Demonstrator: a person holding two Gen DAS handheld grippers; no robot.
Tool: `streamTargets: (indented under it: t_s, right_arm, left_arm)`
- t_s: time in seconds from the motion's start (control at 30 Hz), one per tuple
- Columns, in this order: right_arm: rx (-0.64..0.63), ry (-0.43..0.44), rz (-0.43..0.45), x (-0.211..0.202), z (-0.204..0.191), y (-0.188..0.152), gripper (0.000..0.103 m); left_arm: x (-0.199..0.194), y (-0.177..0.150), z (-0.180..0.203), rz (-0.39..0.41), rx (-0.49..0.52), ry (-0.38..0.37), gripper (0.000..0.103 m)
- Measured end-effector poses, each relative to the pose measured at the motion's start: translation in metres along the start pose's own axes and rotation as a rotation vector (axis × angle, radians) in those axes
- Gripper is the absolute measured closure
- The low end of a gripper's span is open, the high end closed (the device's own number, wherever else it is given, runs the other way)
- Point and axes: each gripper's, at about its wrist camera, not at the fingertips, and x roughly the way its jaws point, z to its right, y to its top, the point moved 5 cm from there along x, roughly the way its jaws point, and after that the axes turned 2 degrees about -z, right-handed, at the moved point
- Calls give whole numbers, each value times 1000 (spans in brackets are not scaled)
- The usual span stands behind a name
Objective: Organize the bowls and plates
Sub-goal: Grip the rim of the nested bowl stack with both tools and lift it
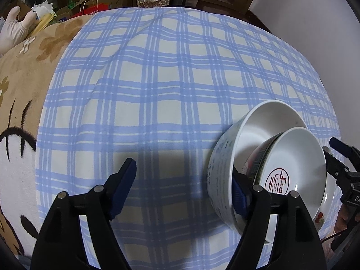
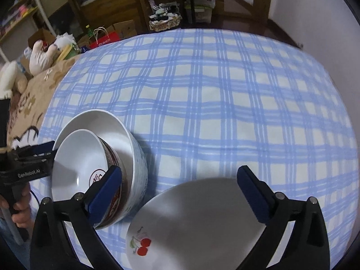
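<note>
A large white bowl (image 1: pixel 225 168) with small print on its side sits on the blue checked cloth (image 1: pixel 157 90), and a smaller bowl (image 1: pixel 299 157) with a red seal mark lies tilted inside it. My left gripper (image 1: pixel 183 189) is open and empty, its right finger beside the large bowl's wall. In the right wrist view the nested bowls (image 2: pixel 135 157) are at the left, and a white plate (image 2: pixel 202 220) with a cherry print lies on the cloth just below my open, empty right gripper (image 2: pixel 180 193).
The checked cloth (image 2: pixel 225 90) covers a soft surface over a tan patterned blanket (image 1: pixel 27 78). Plush toys (image 2: pixel 42 56), bags and boxes lie beyond the far left edge. A basket (image 2: pixel 164 23) stands past the far edge. A white wall is at the right.
</note>
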Motion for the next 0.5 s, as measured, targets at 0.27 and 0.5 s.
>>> streamTargets:
  t_s: [0.27,0.5]
  right_arm:
    - [4,61,-35,4,1,2,6]
    - [2,127,-45,4,-8,-2,33]
  left_arm:
    - [1,1,-3,3,-3,-2,28]
    - [-3,-3,5,20,10,-69,53]
